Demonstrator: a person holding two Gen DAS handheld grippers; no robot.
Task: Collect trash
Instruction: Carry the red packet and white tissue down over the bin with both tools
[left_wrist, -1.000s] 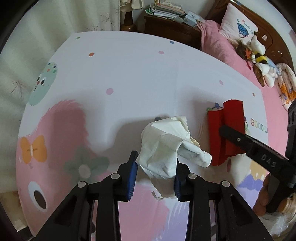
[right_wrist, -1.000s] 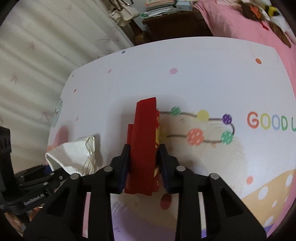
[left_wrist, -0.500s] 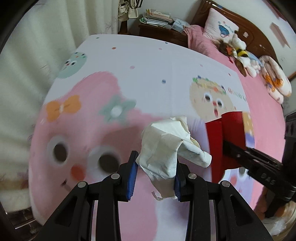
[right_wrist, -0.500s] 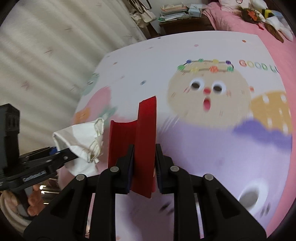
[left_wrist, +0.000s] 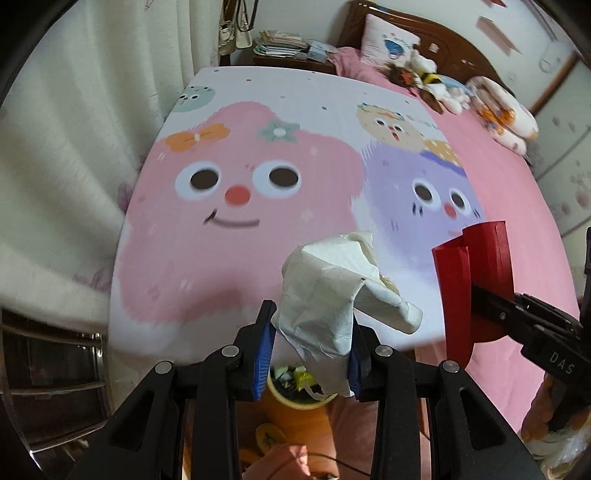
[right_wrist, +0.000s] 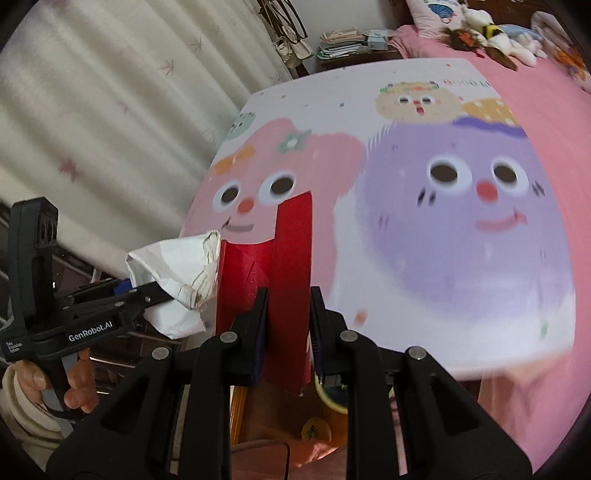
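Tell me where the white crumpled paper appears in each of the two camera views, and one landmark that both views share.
Left wrist view: the white crumpled paper is at lower centre, clamped between the left tongs.
Right wrist view: the paper is at the left, beside the red folded paper held by the right tongs.
Shared landmark: the pink cartoon face on the bed sheet.

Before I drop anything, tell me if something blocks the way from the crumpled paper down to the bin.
Nothing visible does. The crumpled paper hangs in the left hand-held gripper above the orange bin, whose open top shows directly below.
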